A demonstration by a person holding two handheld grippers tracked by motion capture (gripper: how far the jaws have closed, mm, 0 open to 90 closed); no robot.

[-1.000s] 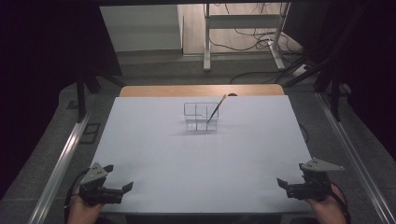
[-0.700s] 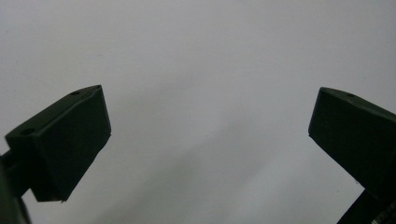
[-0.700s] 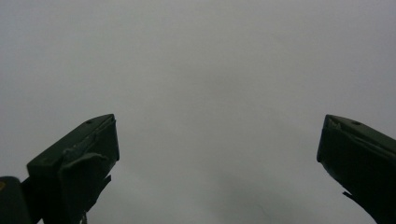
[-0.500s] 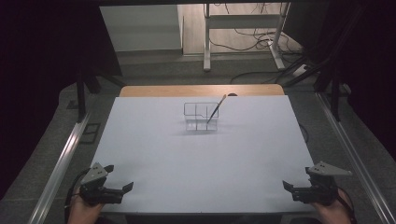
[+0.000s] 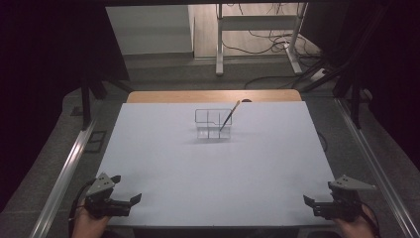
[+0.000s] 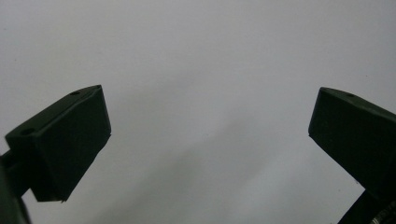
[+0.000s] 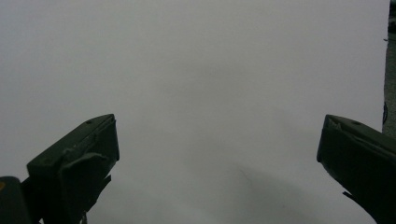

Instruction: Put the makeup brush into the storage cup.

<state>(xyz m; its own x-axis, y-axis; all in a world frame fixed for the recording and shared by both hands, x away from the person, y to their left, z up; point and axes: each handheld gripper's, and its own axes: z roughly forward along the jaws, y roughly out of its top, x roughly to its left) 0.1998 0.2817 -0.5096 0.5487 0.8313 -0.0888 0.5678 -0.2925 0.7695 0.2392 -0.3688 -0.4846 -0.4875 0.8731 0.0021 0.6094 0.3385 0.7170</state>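
Both hands [image 5: 89, 225] half cut off

A lab or test room, dim with dark walls either side, a white-topped counter [image 5: 163, 163] edged by metal rails [image 5: 62, 173], grey carpet floor, a metal-legged desk frame [image 5: 257, 34] beyond, loose cables [image 5: 270, 44] trailing across the wooden floor beneath it

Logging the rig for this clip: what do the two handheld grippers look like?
Both are black. The left gripper and right gripper each carry a grey three-cornered plate on top, and a dark cable trails from the left one. In the gripper views the jaws are matte black, blocky wedges with small holes near their tips.
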